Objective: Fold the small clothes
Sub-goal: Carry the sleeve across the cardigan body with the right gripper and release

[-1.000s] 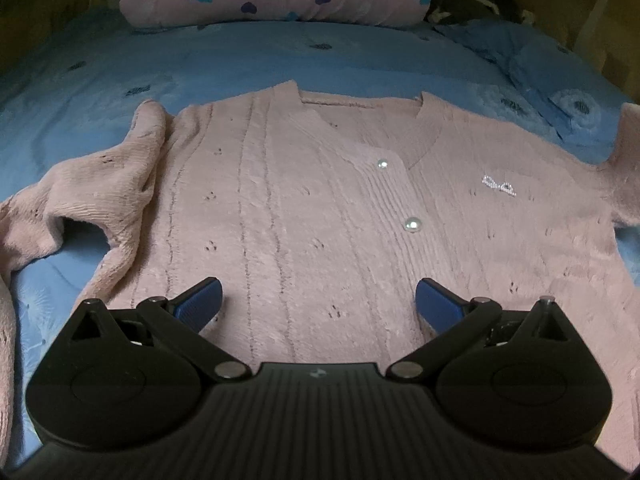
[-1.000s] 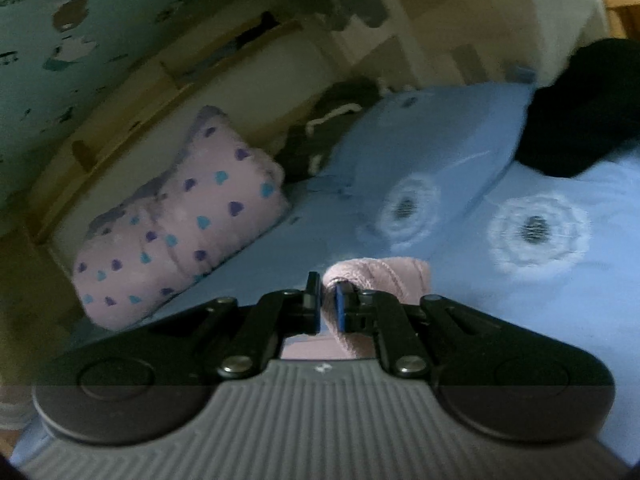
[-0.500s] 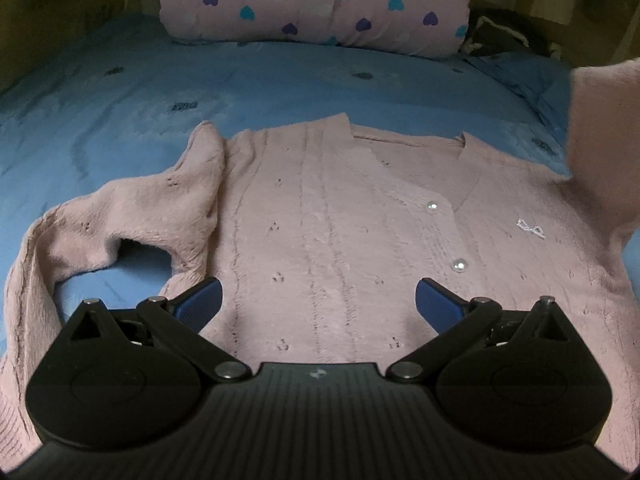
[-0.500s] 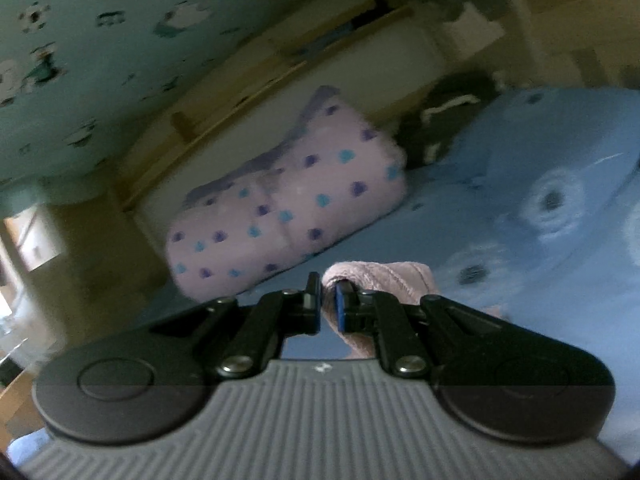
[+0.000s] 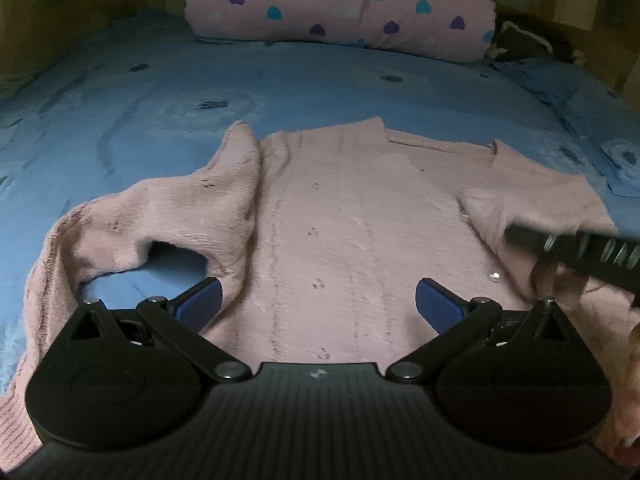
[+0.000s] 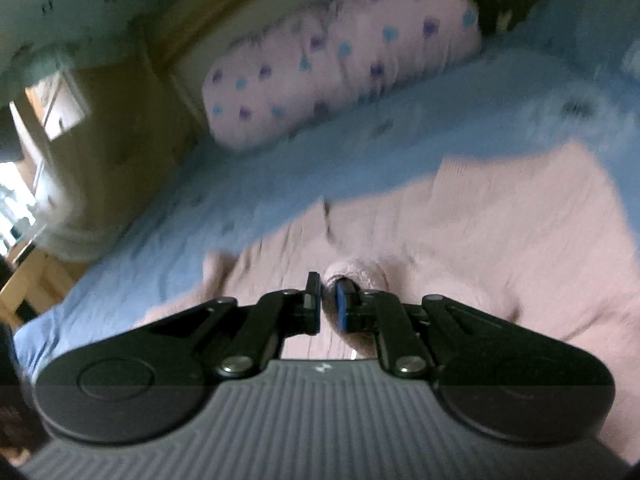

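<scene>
On the blue bed [image 5: 320, 80], my right tool [image 6: 328, 304], easing apart, pinches the pink cardigan's [image 5: 360, 220] three-o'clock sleeve [image 6: 356, 276] folded inward, nine-o'clock sleeve unfolded, left tool [image 5: 318, 308] wide.

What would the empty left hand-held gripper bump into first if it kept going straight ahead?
Probably the pink cardigan lying on the bed: the left hand-held gripper tilts down toward its front, jaws open with nothing between them.
</scene>
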`<action>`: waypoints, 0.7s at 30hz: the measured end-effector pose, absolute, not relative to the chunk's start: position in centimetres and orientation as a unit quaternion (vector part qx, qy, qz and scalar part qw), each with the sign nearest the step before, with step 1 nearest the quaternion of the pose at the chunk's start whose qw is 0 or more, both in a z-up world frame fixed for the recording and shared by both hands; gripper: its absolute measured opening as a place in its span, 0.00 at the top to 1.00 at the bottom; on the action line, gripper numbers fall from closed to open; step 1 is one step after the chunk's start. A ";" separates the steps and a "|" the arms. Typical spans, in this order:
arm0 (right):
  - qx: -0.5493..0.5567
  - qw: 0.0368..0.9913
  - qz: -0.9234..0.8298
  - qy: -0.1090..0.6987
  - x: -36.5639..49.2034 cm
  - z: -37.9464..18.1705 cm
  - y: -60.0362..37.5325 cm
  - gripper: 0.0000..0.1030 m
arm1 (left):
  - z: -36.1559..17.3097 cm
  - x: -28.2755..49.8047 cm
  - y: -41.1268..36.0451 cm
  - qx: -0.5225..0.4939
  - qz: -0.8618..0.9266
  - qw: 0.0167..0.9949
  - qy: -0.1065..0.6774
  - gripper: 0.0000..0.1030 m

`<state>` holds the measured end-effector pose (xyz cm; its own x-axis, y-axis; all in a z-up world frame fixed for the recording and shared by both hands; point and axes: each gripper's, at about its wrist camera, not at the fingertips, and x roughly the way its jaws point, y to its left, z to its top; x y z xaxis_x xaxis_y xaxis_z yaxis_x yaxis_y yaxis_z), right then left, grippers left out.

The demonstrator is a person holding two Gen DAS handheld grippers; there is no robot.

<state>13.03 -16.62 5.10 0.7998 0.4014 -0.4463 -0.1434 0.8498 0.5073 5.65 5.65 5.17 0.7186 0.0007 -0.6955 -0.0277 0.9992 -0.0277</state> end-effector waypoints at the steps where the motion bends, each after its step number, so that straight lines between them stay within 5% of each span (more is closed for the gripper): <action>1: 0.232 0.916 0.151 0.292 13.2 4.3 -16.2 0.88 | 5.1 5.7 5.7 -0.017 0.010 0.927 0.375 0.00; 5: 0.218 0.905 0.159 0.328 13.5 2.3 -15.2 0.88 | 4.9 5.8 5.7 -0.014 0.014 0.926 0.377 0.00; 10: 0.198 0.900 0.195 0.337 12.5 3.3 -15.2 0.44 | 5.0 5.3 5.1 -0.003 0.004 0.934 0.358 0.00; 21: 0.214 0.914 0.189 0.287 10.2 7.1 -22.1 0.43 | 6.8 3.1 0.6 -0.006 -0.019 0.937 0.349 0.00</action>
